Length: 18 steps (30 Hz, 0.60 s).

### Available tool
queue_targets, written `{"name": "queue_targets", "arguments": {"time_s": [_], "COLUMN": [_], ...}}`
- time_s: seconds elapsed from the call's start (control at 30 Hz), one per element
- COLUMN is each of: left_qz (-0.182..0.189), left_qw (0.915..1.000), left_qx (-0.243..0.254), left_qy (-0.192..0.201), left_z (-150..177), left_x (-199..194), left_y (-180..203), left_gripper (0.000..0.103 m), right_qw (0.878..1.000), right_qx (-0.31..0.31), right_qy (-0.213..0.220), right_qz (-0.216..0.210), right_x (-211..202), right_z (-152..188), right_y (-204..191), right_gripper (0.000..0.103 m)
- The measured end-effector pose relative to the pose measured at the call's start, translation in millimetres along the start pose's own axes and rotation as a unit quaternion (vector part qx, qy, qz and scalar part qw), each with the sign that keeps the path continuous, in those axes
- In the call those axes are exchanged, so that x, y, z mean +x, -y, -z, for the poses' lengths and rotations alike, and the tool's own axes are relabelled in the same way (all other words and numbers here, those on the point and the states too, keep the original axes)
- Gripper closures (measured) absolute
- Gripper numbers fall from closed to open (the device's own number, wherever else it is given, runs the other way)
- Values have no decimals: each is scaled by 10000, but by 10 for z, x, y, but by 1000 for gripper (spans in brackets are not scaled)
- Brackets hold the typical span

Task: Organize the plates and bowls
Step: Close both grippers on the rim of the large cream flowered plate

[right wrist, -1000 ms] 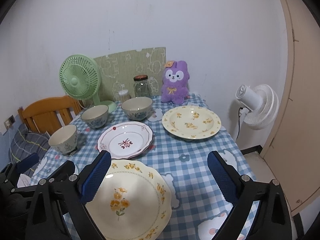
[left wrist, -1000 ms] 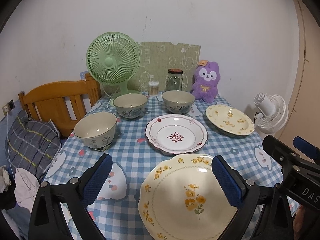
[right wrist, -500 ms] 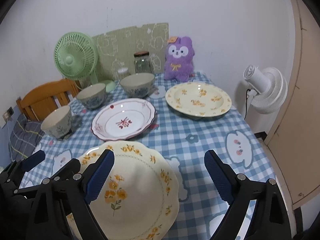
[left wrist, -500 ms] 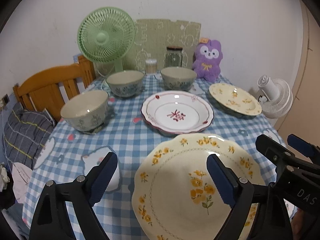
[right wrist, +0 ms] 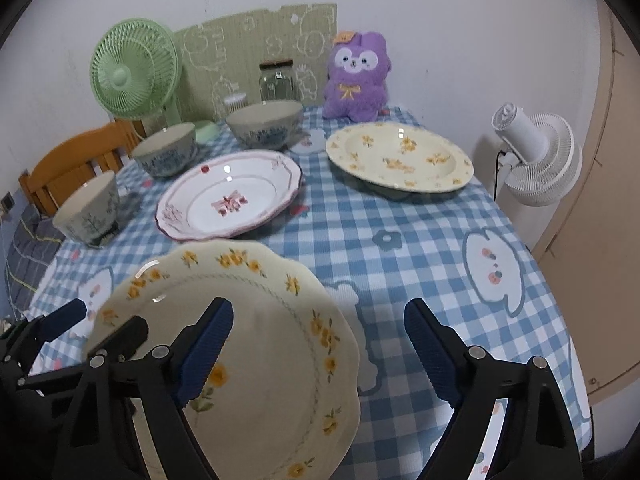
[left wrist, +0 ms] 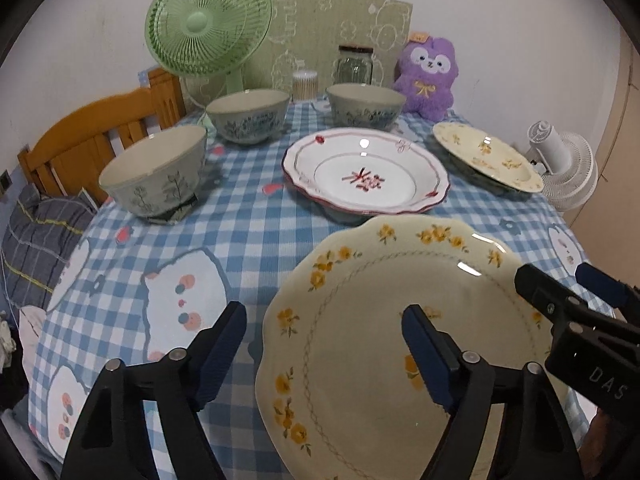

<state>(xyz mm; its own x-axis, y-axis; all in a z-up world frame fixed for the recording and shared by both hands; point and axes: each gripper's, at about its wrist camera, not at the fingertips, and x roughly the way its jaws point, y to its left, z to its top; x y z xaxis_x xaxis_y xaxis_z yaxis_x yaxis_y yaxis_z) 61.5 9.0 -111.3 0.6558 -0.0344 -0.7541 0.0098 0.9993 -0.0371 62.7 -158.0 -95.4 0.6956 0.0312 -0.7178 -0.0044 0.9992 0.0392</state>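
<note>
A cream plate with yellow flowers (left wrist: 360,340) lies at the near edge of the table; it also shows in the right wrist view (right wrist: 260,340). My left gripper (left wrist: 324,352) is open, straddling its left rim. My right gripper (right wrist: 316,348) is open, straddling its right rim. Behind lie a white plate with red trim (left wrist: 366,176) and a second yellow-flower plate (left wrist: 486,156). Three bowls (left wrist: 156,174), (left wrist: 248,116), (left wrist: 366,110) stand left and behind.
A green fan (left wrist: 208,20), a glass jar (left wrist: 354,66), a small cup (left wrist: 305,85) and a purple plush (left wrist: 426,74) line the back of the blue checked tablecloth (left wrist: 240,240). A wooden chair (left wrist: 92,140) is at left, a white fan (right wrist: 536,160) at right.
Both grippers have come down and forward to the near yellow-flower plate, which now fills more of both views. Nothing on the table has moved.
</note>
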Motion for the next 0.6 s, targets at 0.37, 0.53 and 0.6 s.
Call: {"name": "queue_targets", "arguments": {"time_s": [0.37,0.53,0.6], "left_qz": [11,-37,-10], "left_qw": [9996,9994,9993], "left_qx": [12,48,12], "left_qy": [-294,-345,-371], "left_z": [86,118,132], "left_x": [141,179,197], "left_y": [-12,-9,-24], "left_gripper": [38,39,40], "right_qw": [9990,9984,9981], "right_qx": [6,39,49], "right_qy": [-441,-558,-608], "right_qz": [55,54,41], "right_x": [236,290,310], "right_z": [131,169,179], "right_y": [23,31,33], "right_gripper": [17,21,28]}}
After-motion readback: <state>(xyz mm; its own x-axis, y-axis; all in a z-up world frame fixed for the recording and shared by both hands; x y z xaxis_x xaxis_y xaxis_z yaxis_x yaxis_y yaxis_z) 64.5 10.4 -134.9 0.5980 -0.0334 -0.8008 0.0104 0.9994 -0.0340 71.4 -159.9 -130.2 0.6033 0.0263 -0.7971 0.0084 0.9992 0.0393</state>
